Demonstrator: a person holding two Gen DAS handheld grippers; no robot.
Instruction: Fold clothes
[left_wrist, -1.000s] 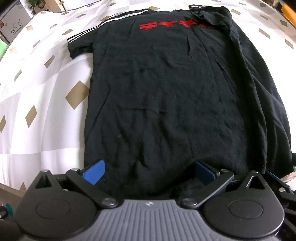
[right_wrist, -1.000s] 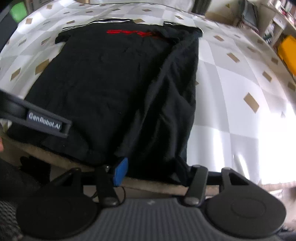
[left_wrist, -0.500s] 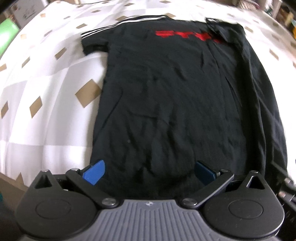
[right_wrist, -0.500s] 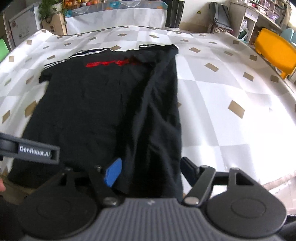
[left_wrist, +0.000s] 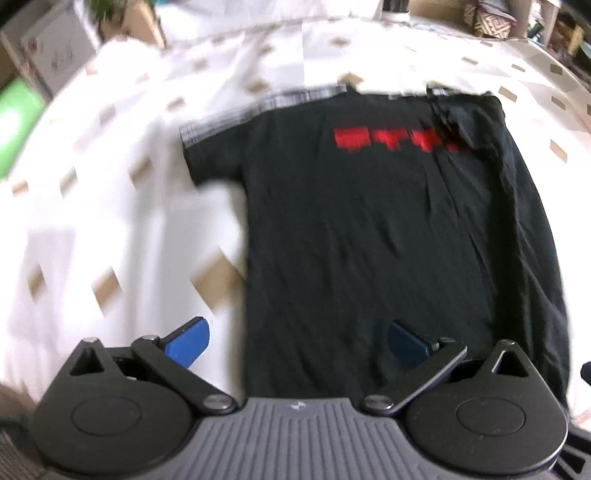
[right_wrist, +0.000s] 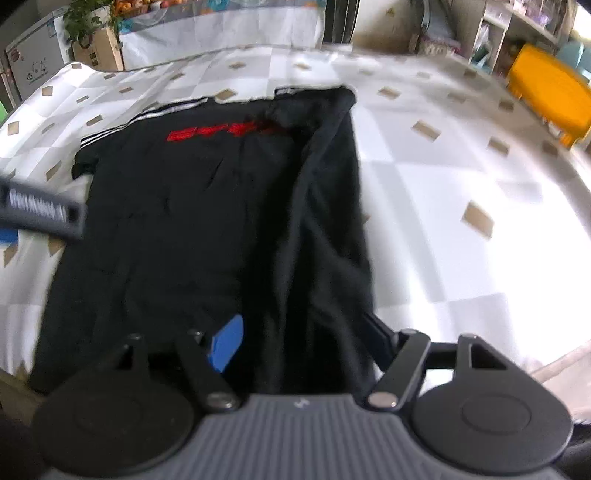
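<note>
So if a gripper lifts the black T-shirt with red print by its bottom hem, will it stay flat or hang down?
The black T-shirt with red print would probably hang limp: it lies wrinkled on the white checked cloth. Its folded right side already bunches, so it may slide open. It looks thin, so likely light.

blur – red print (left_wrist: 397, 140) unreadable | T-shirt (left_wrist: 369, 240) hem – hidden by tools
</note>
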